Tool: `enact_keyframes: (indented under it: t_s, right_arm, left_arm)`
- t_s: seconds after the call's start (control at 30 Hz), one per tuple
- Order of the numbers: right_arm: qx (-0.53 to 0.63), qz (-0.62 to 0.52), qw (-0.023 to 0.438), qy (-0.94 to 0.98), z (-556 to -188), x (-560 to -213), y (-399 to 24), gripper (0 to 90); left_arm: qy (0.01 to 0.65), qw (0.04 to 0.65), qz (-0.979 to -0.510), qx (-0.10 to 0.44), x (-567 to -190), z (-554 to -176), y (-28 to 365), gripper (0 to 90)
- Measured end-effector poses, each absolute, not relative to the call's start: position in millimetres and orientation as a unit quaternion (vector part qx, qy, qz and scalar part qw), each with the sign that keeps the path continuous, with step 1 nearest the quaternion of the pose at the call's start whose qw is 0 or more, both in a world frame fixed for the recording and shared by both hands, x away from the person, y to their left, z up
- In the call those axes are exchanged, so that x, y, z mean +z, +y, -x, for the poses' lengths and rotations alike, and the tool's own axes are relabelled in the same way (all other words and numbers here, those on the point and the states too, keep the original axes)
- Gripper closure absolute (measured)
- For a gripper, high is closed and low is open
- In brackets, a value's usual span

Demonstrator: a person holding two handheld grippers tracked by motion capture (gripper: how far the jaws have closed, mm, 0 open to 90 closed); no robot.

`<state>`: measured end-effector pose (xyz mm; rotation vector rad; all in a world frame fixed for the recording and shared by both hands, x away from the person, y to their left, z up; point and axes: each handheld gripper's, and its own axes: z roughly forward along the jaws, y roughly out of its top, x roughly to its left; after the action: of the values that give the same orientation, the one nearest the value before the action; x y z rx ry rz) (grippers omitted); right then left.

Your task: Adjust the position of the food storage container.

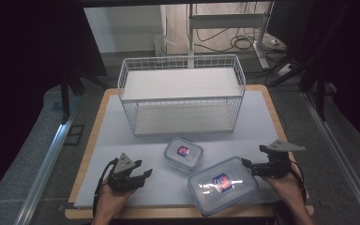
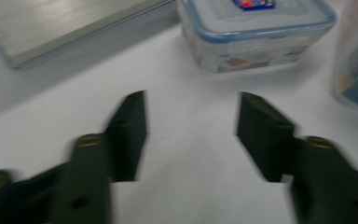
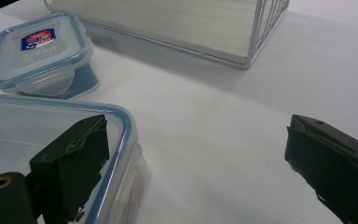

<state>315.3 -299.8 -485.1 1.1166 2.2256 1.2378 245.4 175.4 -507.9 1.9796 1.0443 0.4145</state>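
- Two lidded plastic boxes lie on the tabletop (image 1: 262, 117) in front of a white wire basket (image 1: 182, 93), which stands at the far side with its open side toward the person, probably so that things can be put inside from the front.
- Nearest the person is the large box (image 1: 222, 185), at the front edge and right of the middle; the small box (image 1: 183, 153) is just beside it, between it and the basket, not touching as far as I can see.
- In the right hand, the right tool (image 1: 253, 168) is at the right end of the large box. Its jaws stand wide apart, one over the lid's corner in the right gripper view and the other over bare tabletop, so nothing is clamped. I judge that it is placed so to take the box by its edge.
- At the left, the left tool (image 1: 146, 174) is low over the tabletop and points toward the boxes. Its jaws are also apart and empty; the small box is ahead of them in the left gripper view, well apart from the tips.
- Both boxes are outside the basket, so I think the work is at its beginning.
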Motion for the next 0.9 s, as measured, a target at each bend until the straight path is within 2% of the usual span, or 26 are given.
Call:
enact_keyframes:
  t_s: [0.03,0.07,0.1,0.13,0.17,0.37,0.53,0.73,0.9]
  right_arm:
    - [0.439,-0.396,0.18,0.786,-315,-485,-300,6.4]
    - [0.439,-0.397,0.181,0.785,-316,-485,-300,6.5]
    - [0.44,-0.398,0.181,0.784,-316,-484,-300,6.5]
    - [0.44,-0.398,0.181,0.784,-316,-484,-300,6.5]
    - [0.441,-0.4,0.184,0.783,-316,-484,-301,6.5]
    - [0.444,-0.405,0.19,0.776,-316,-481,-303,6.6]
    - [0.443,-0.411,0.191,0.773,-317,-482,-306,6.7]
    - [0.441,-0.416,0.192,0.772,-318,-482,-308,6.9]
    - [0.44,-0.417,0.192,0.771,-317,-482,-308,6.9]
  left_arm:
    - [0.412,0.428,-0.789,0.158,-505,-247,172,73.0]
    - [0.407,0.434,-0.789,0.151,-502,-251,166,79.9]
    - [0.407,0.434,-0.789,0.151,-502,-251,166,85.7]
    - [0.404,0.442,-0.788,0.143,-500,-254,162,85.7]
    - [0.401,0.451,-0.786,0.131,-498,-258,157,89.7]
    - [0.353,0.464,-0.807,0.093,-493,-285,112,89.8]
    - [0.325,0.455,-0.825,0.086,-490,-303,82,89.8]
    - [0.304,0.444,-0.841,0.055,-486,-325,42,89.8]
    - [0.296,0.428,-0.852,0.055,-488,-330,20,89.8]
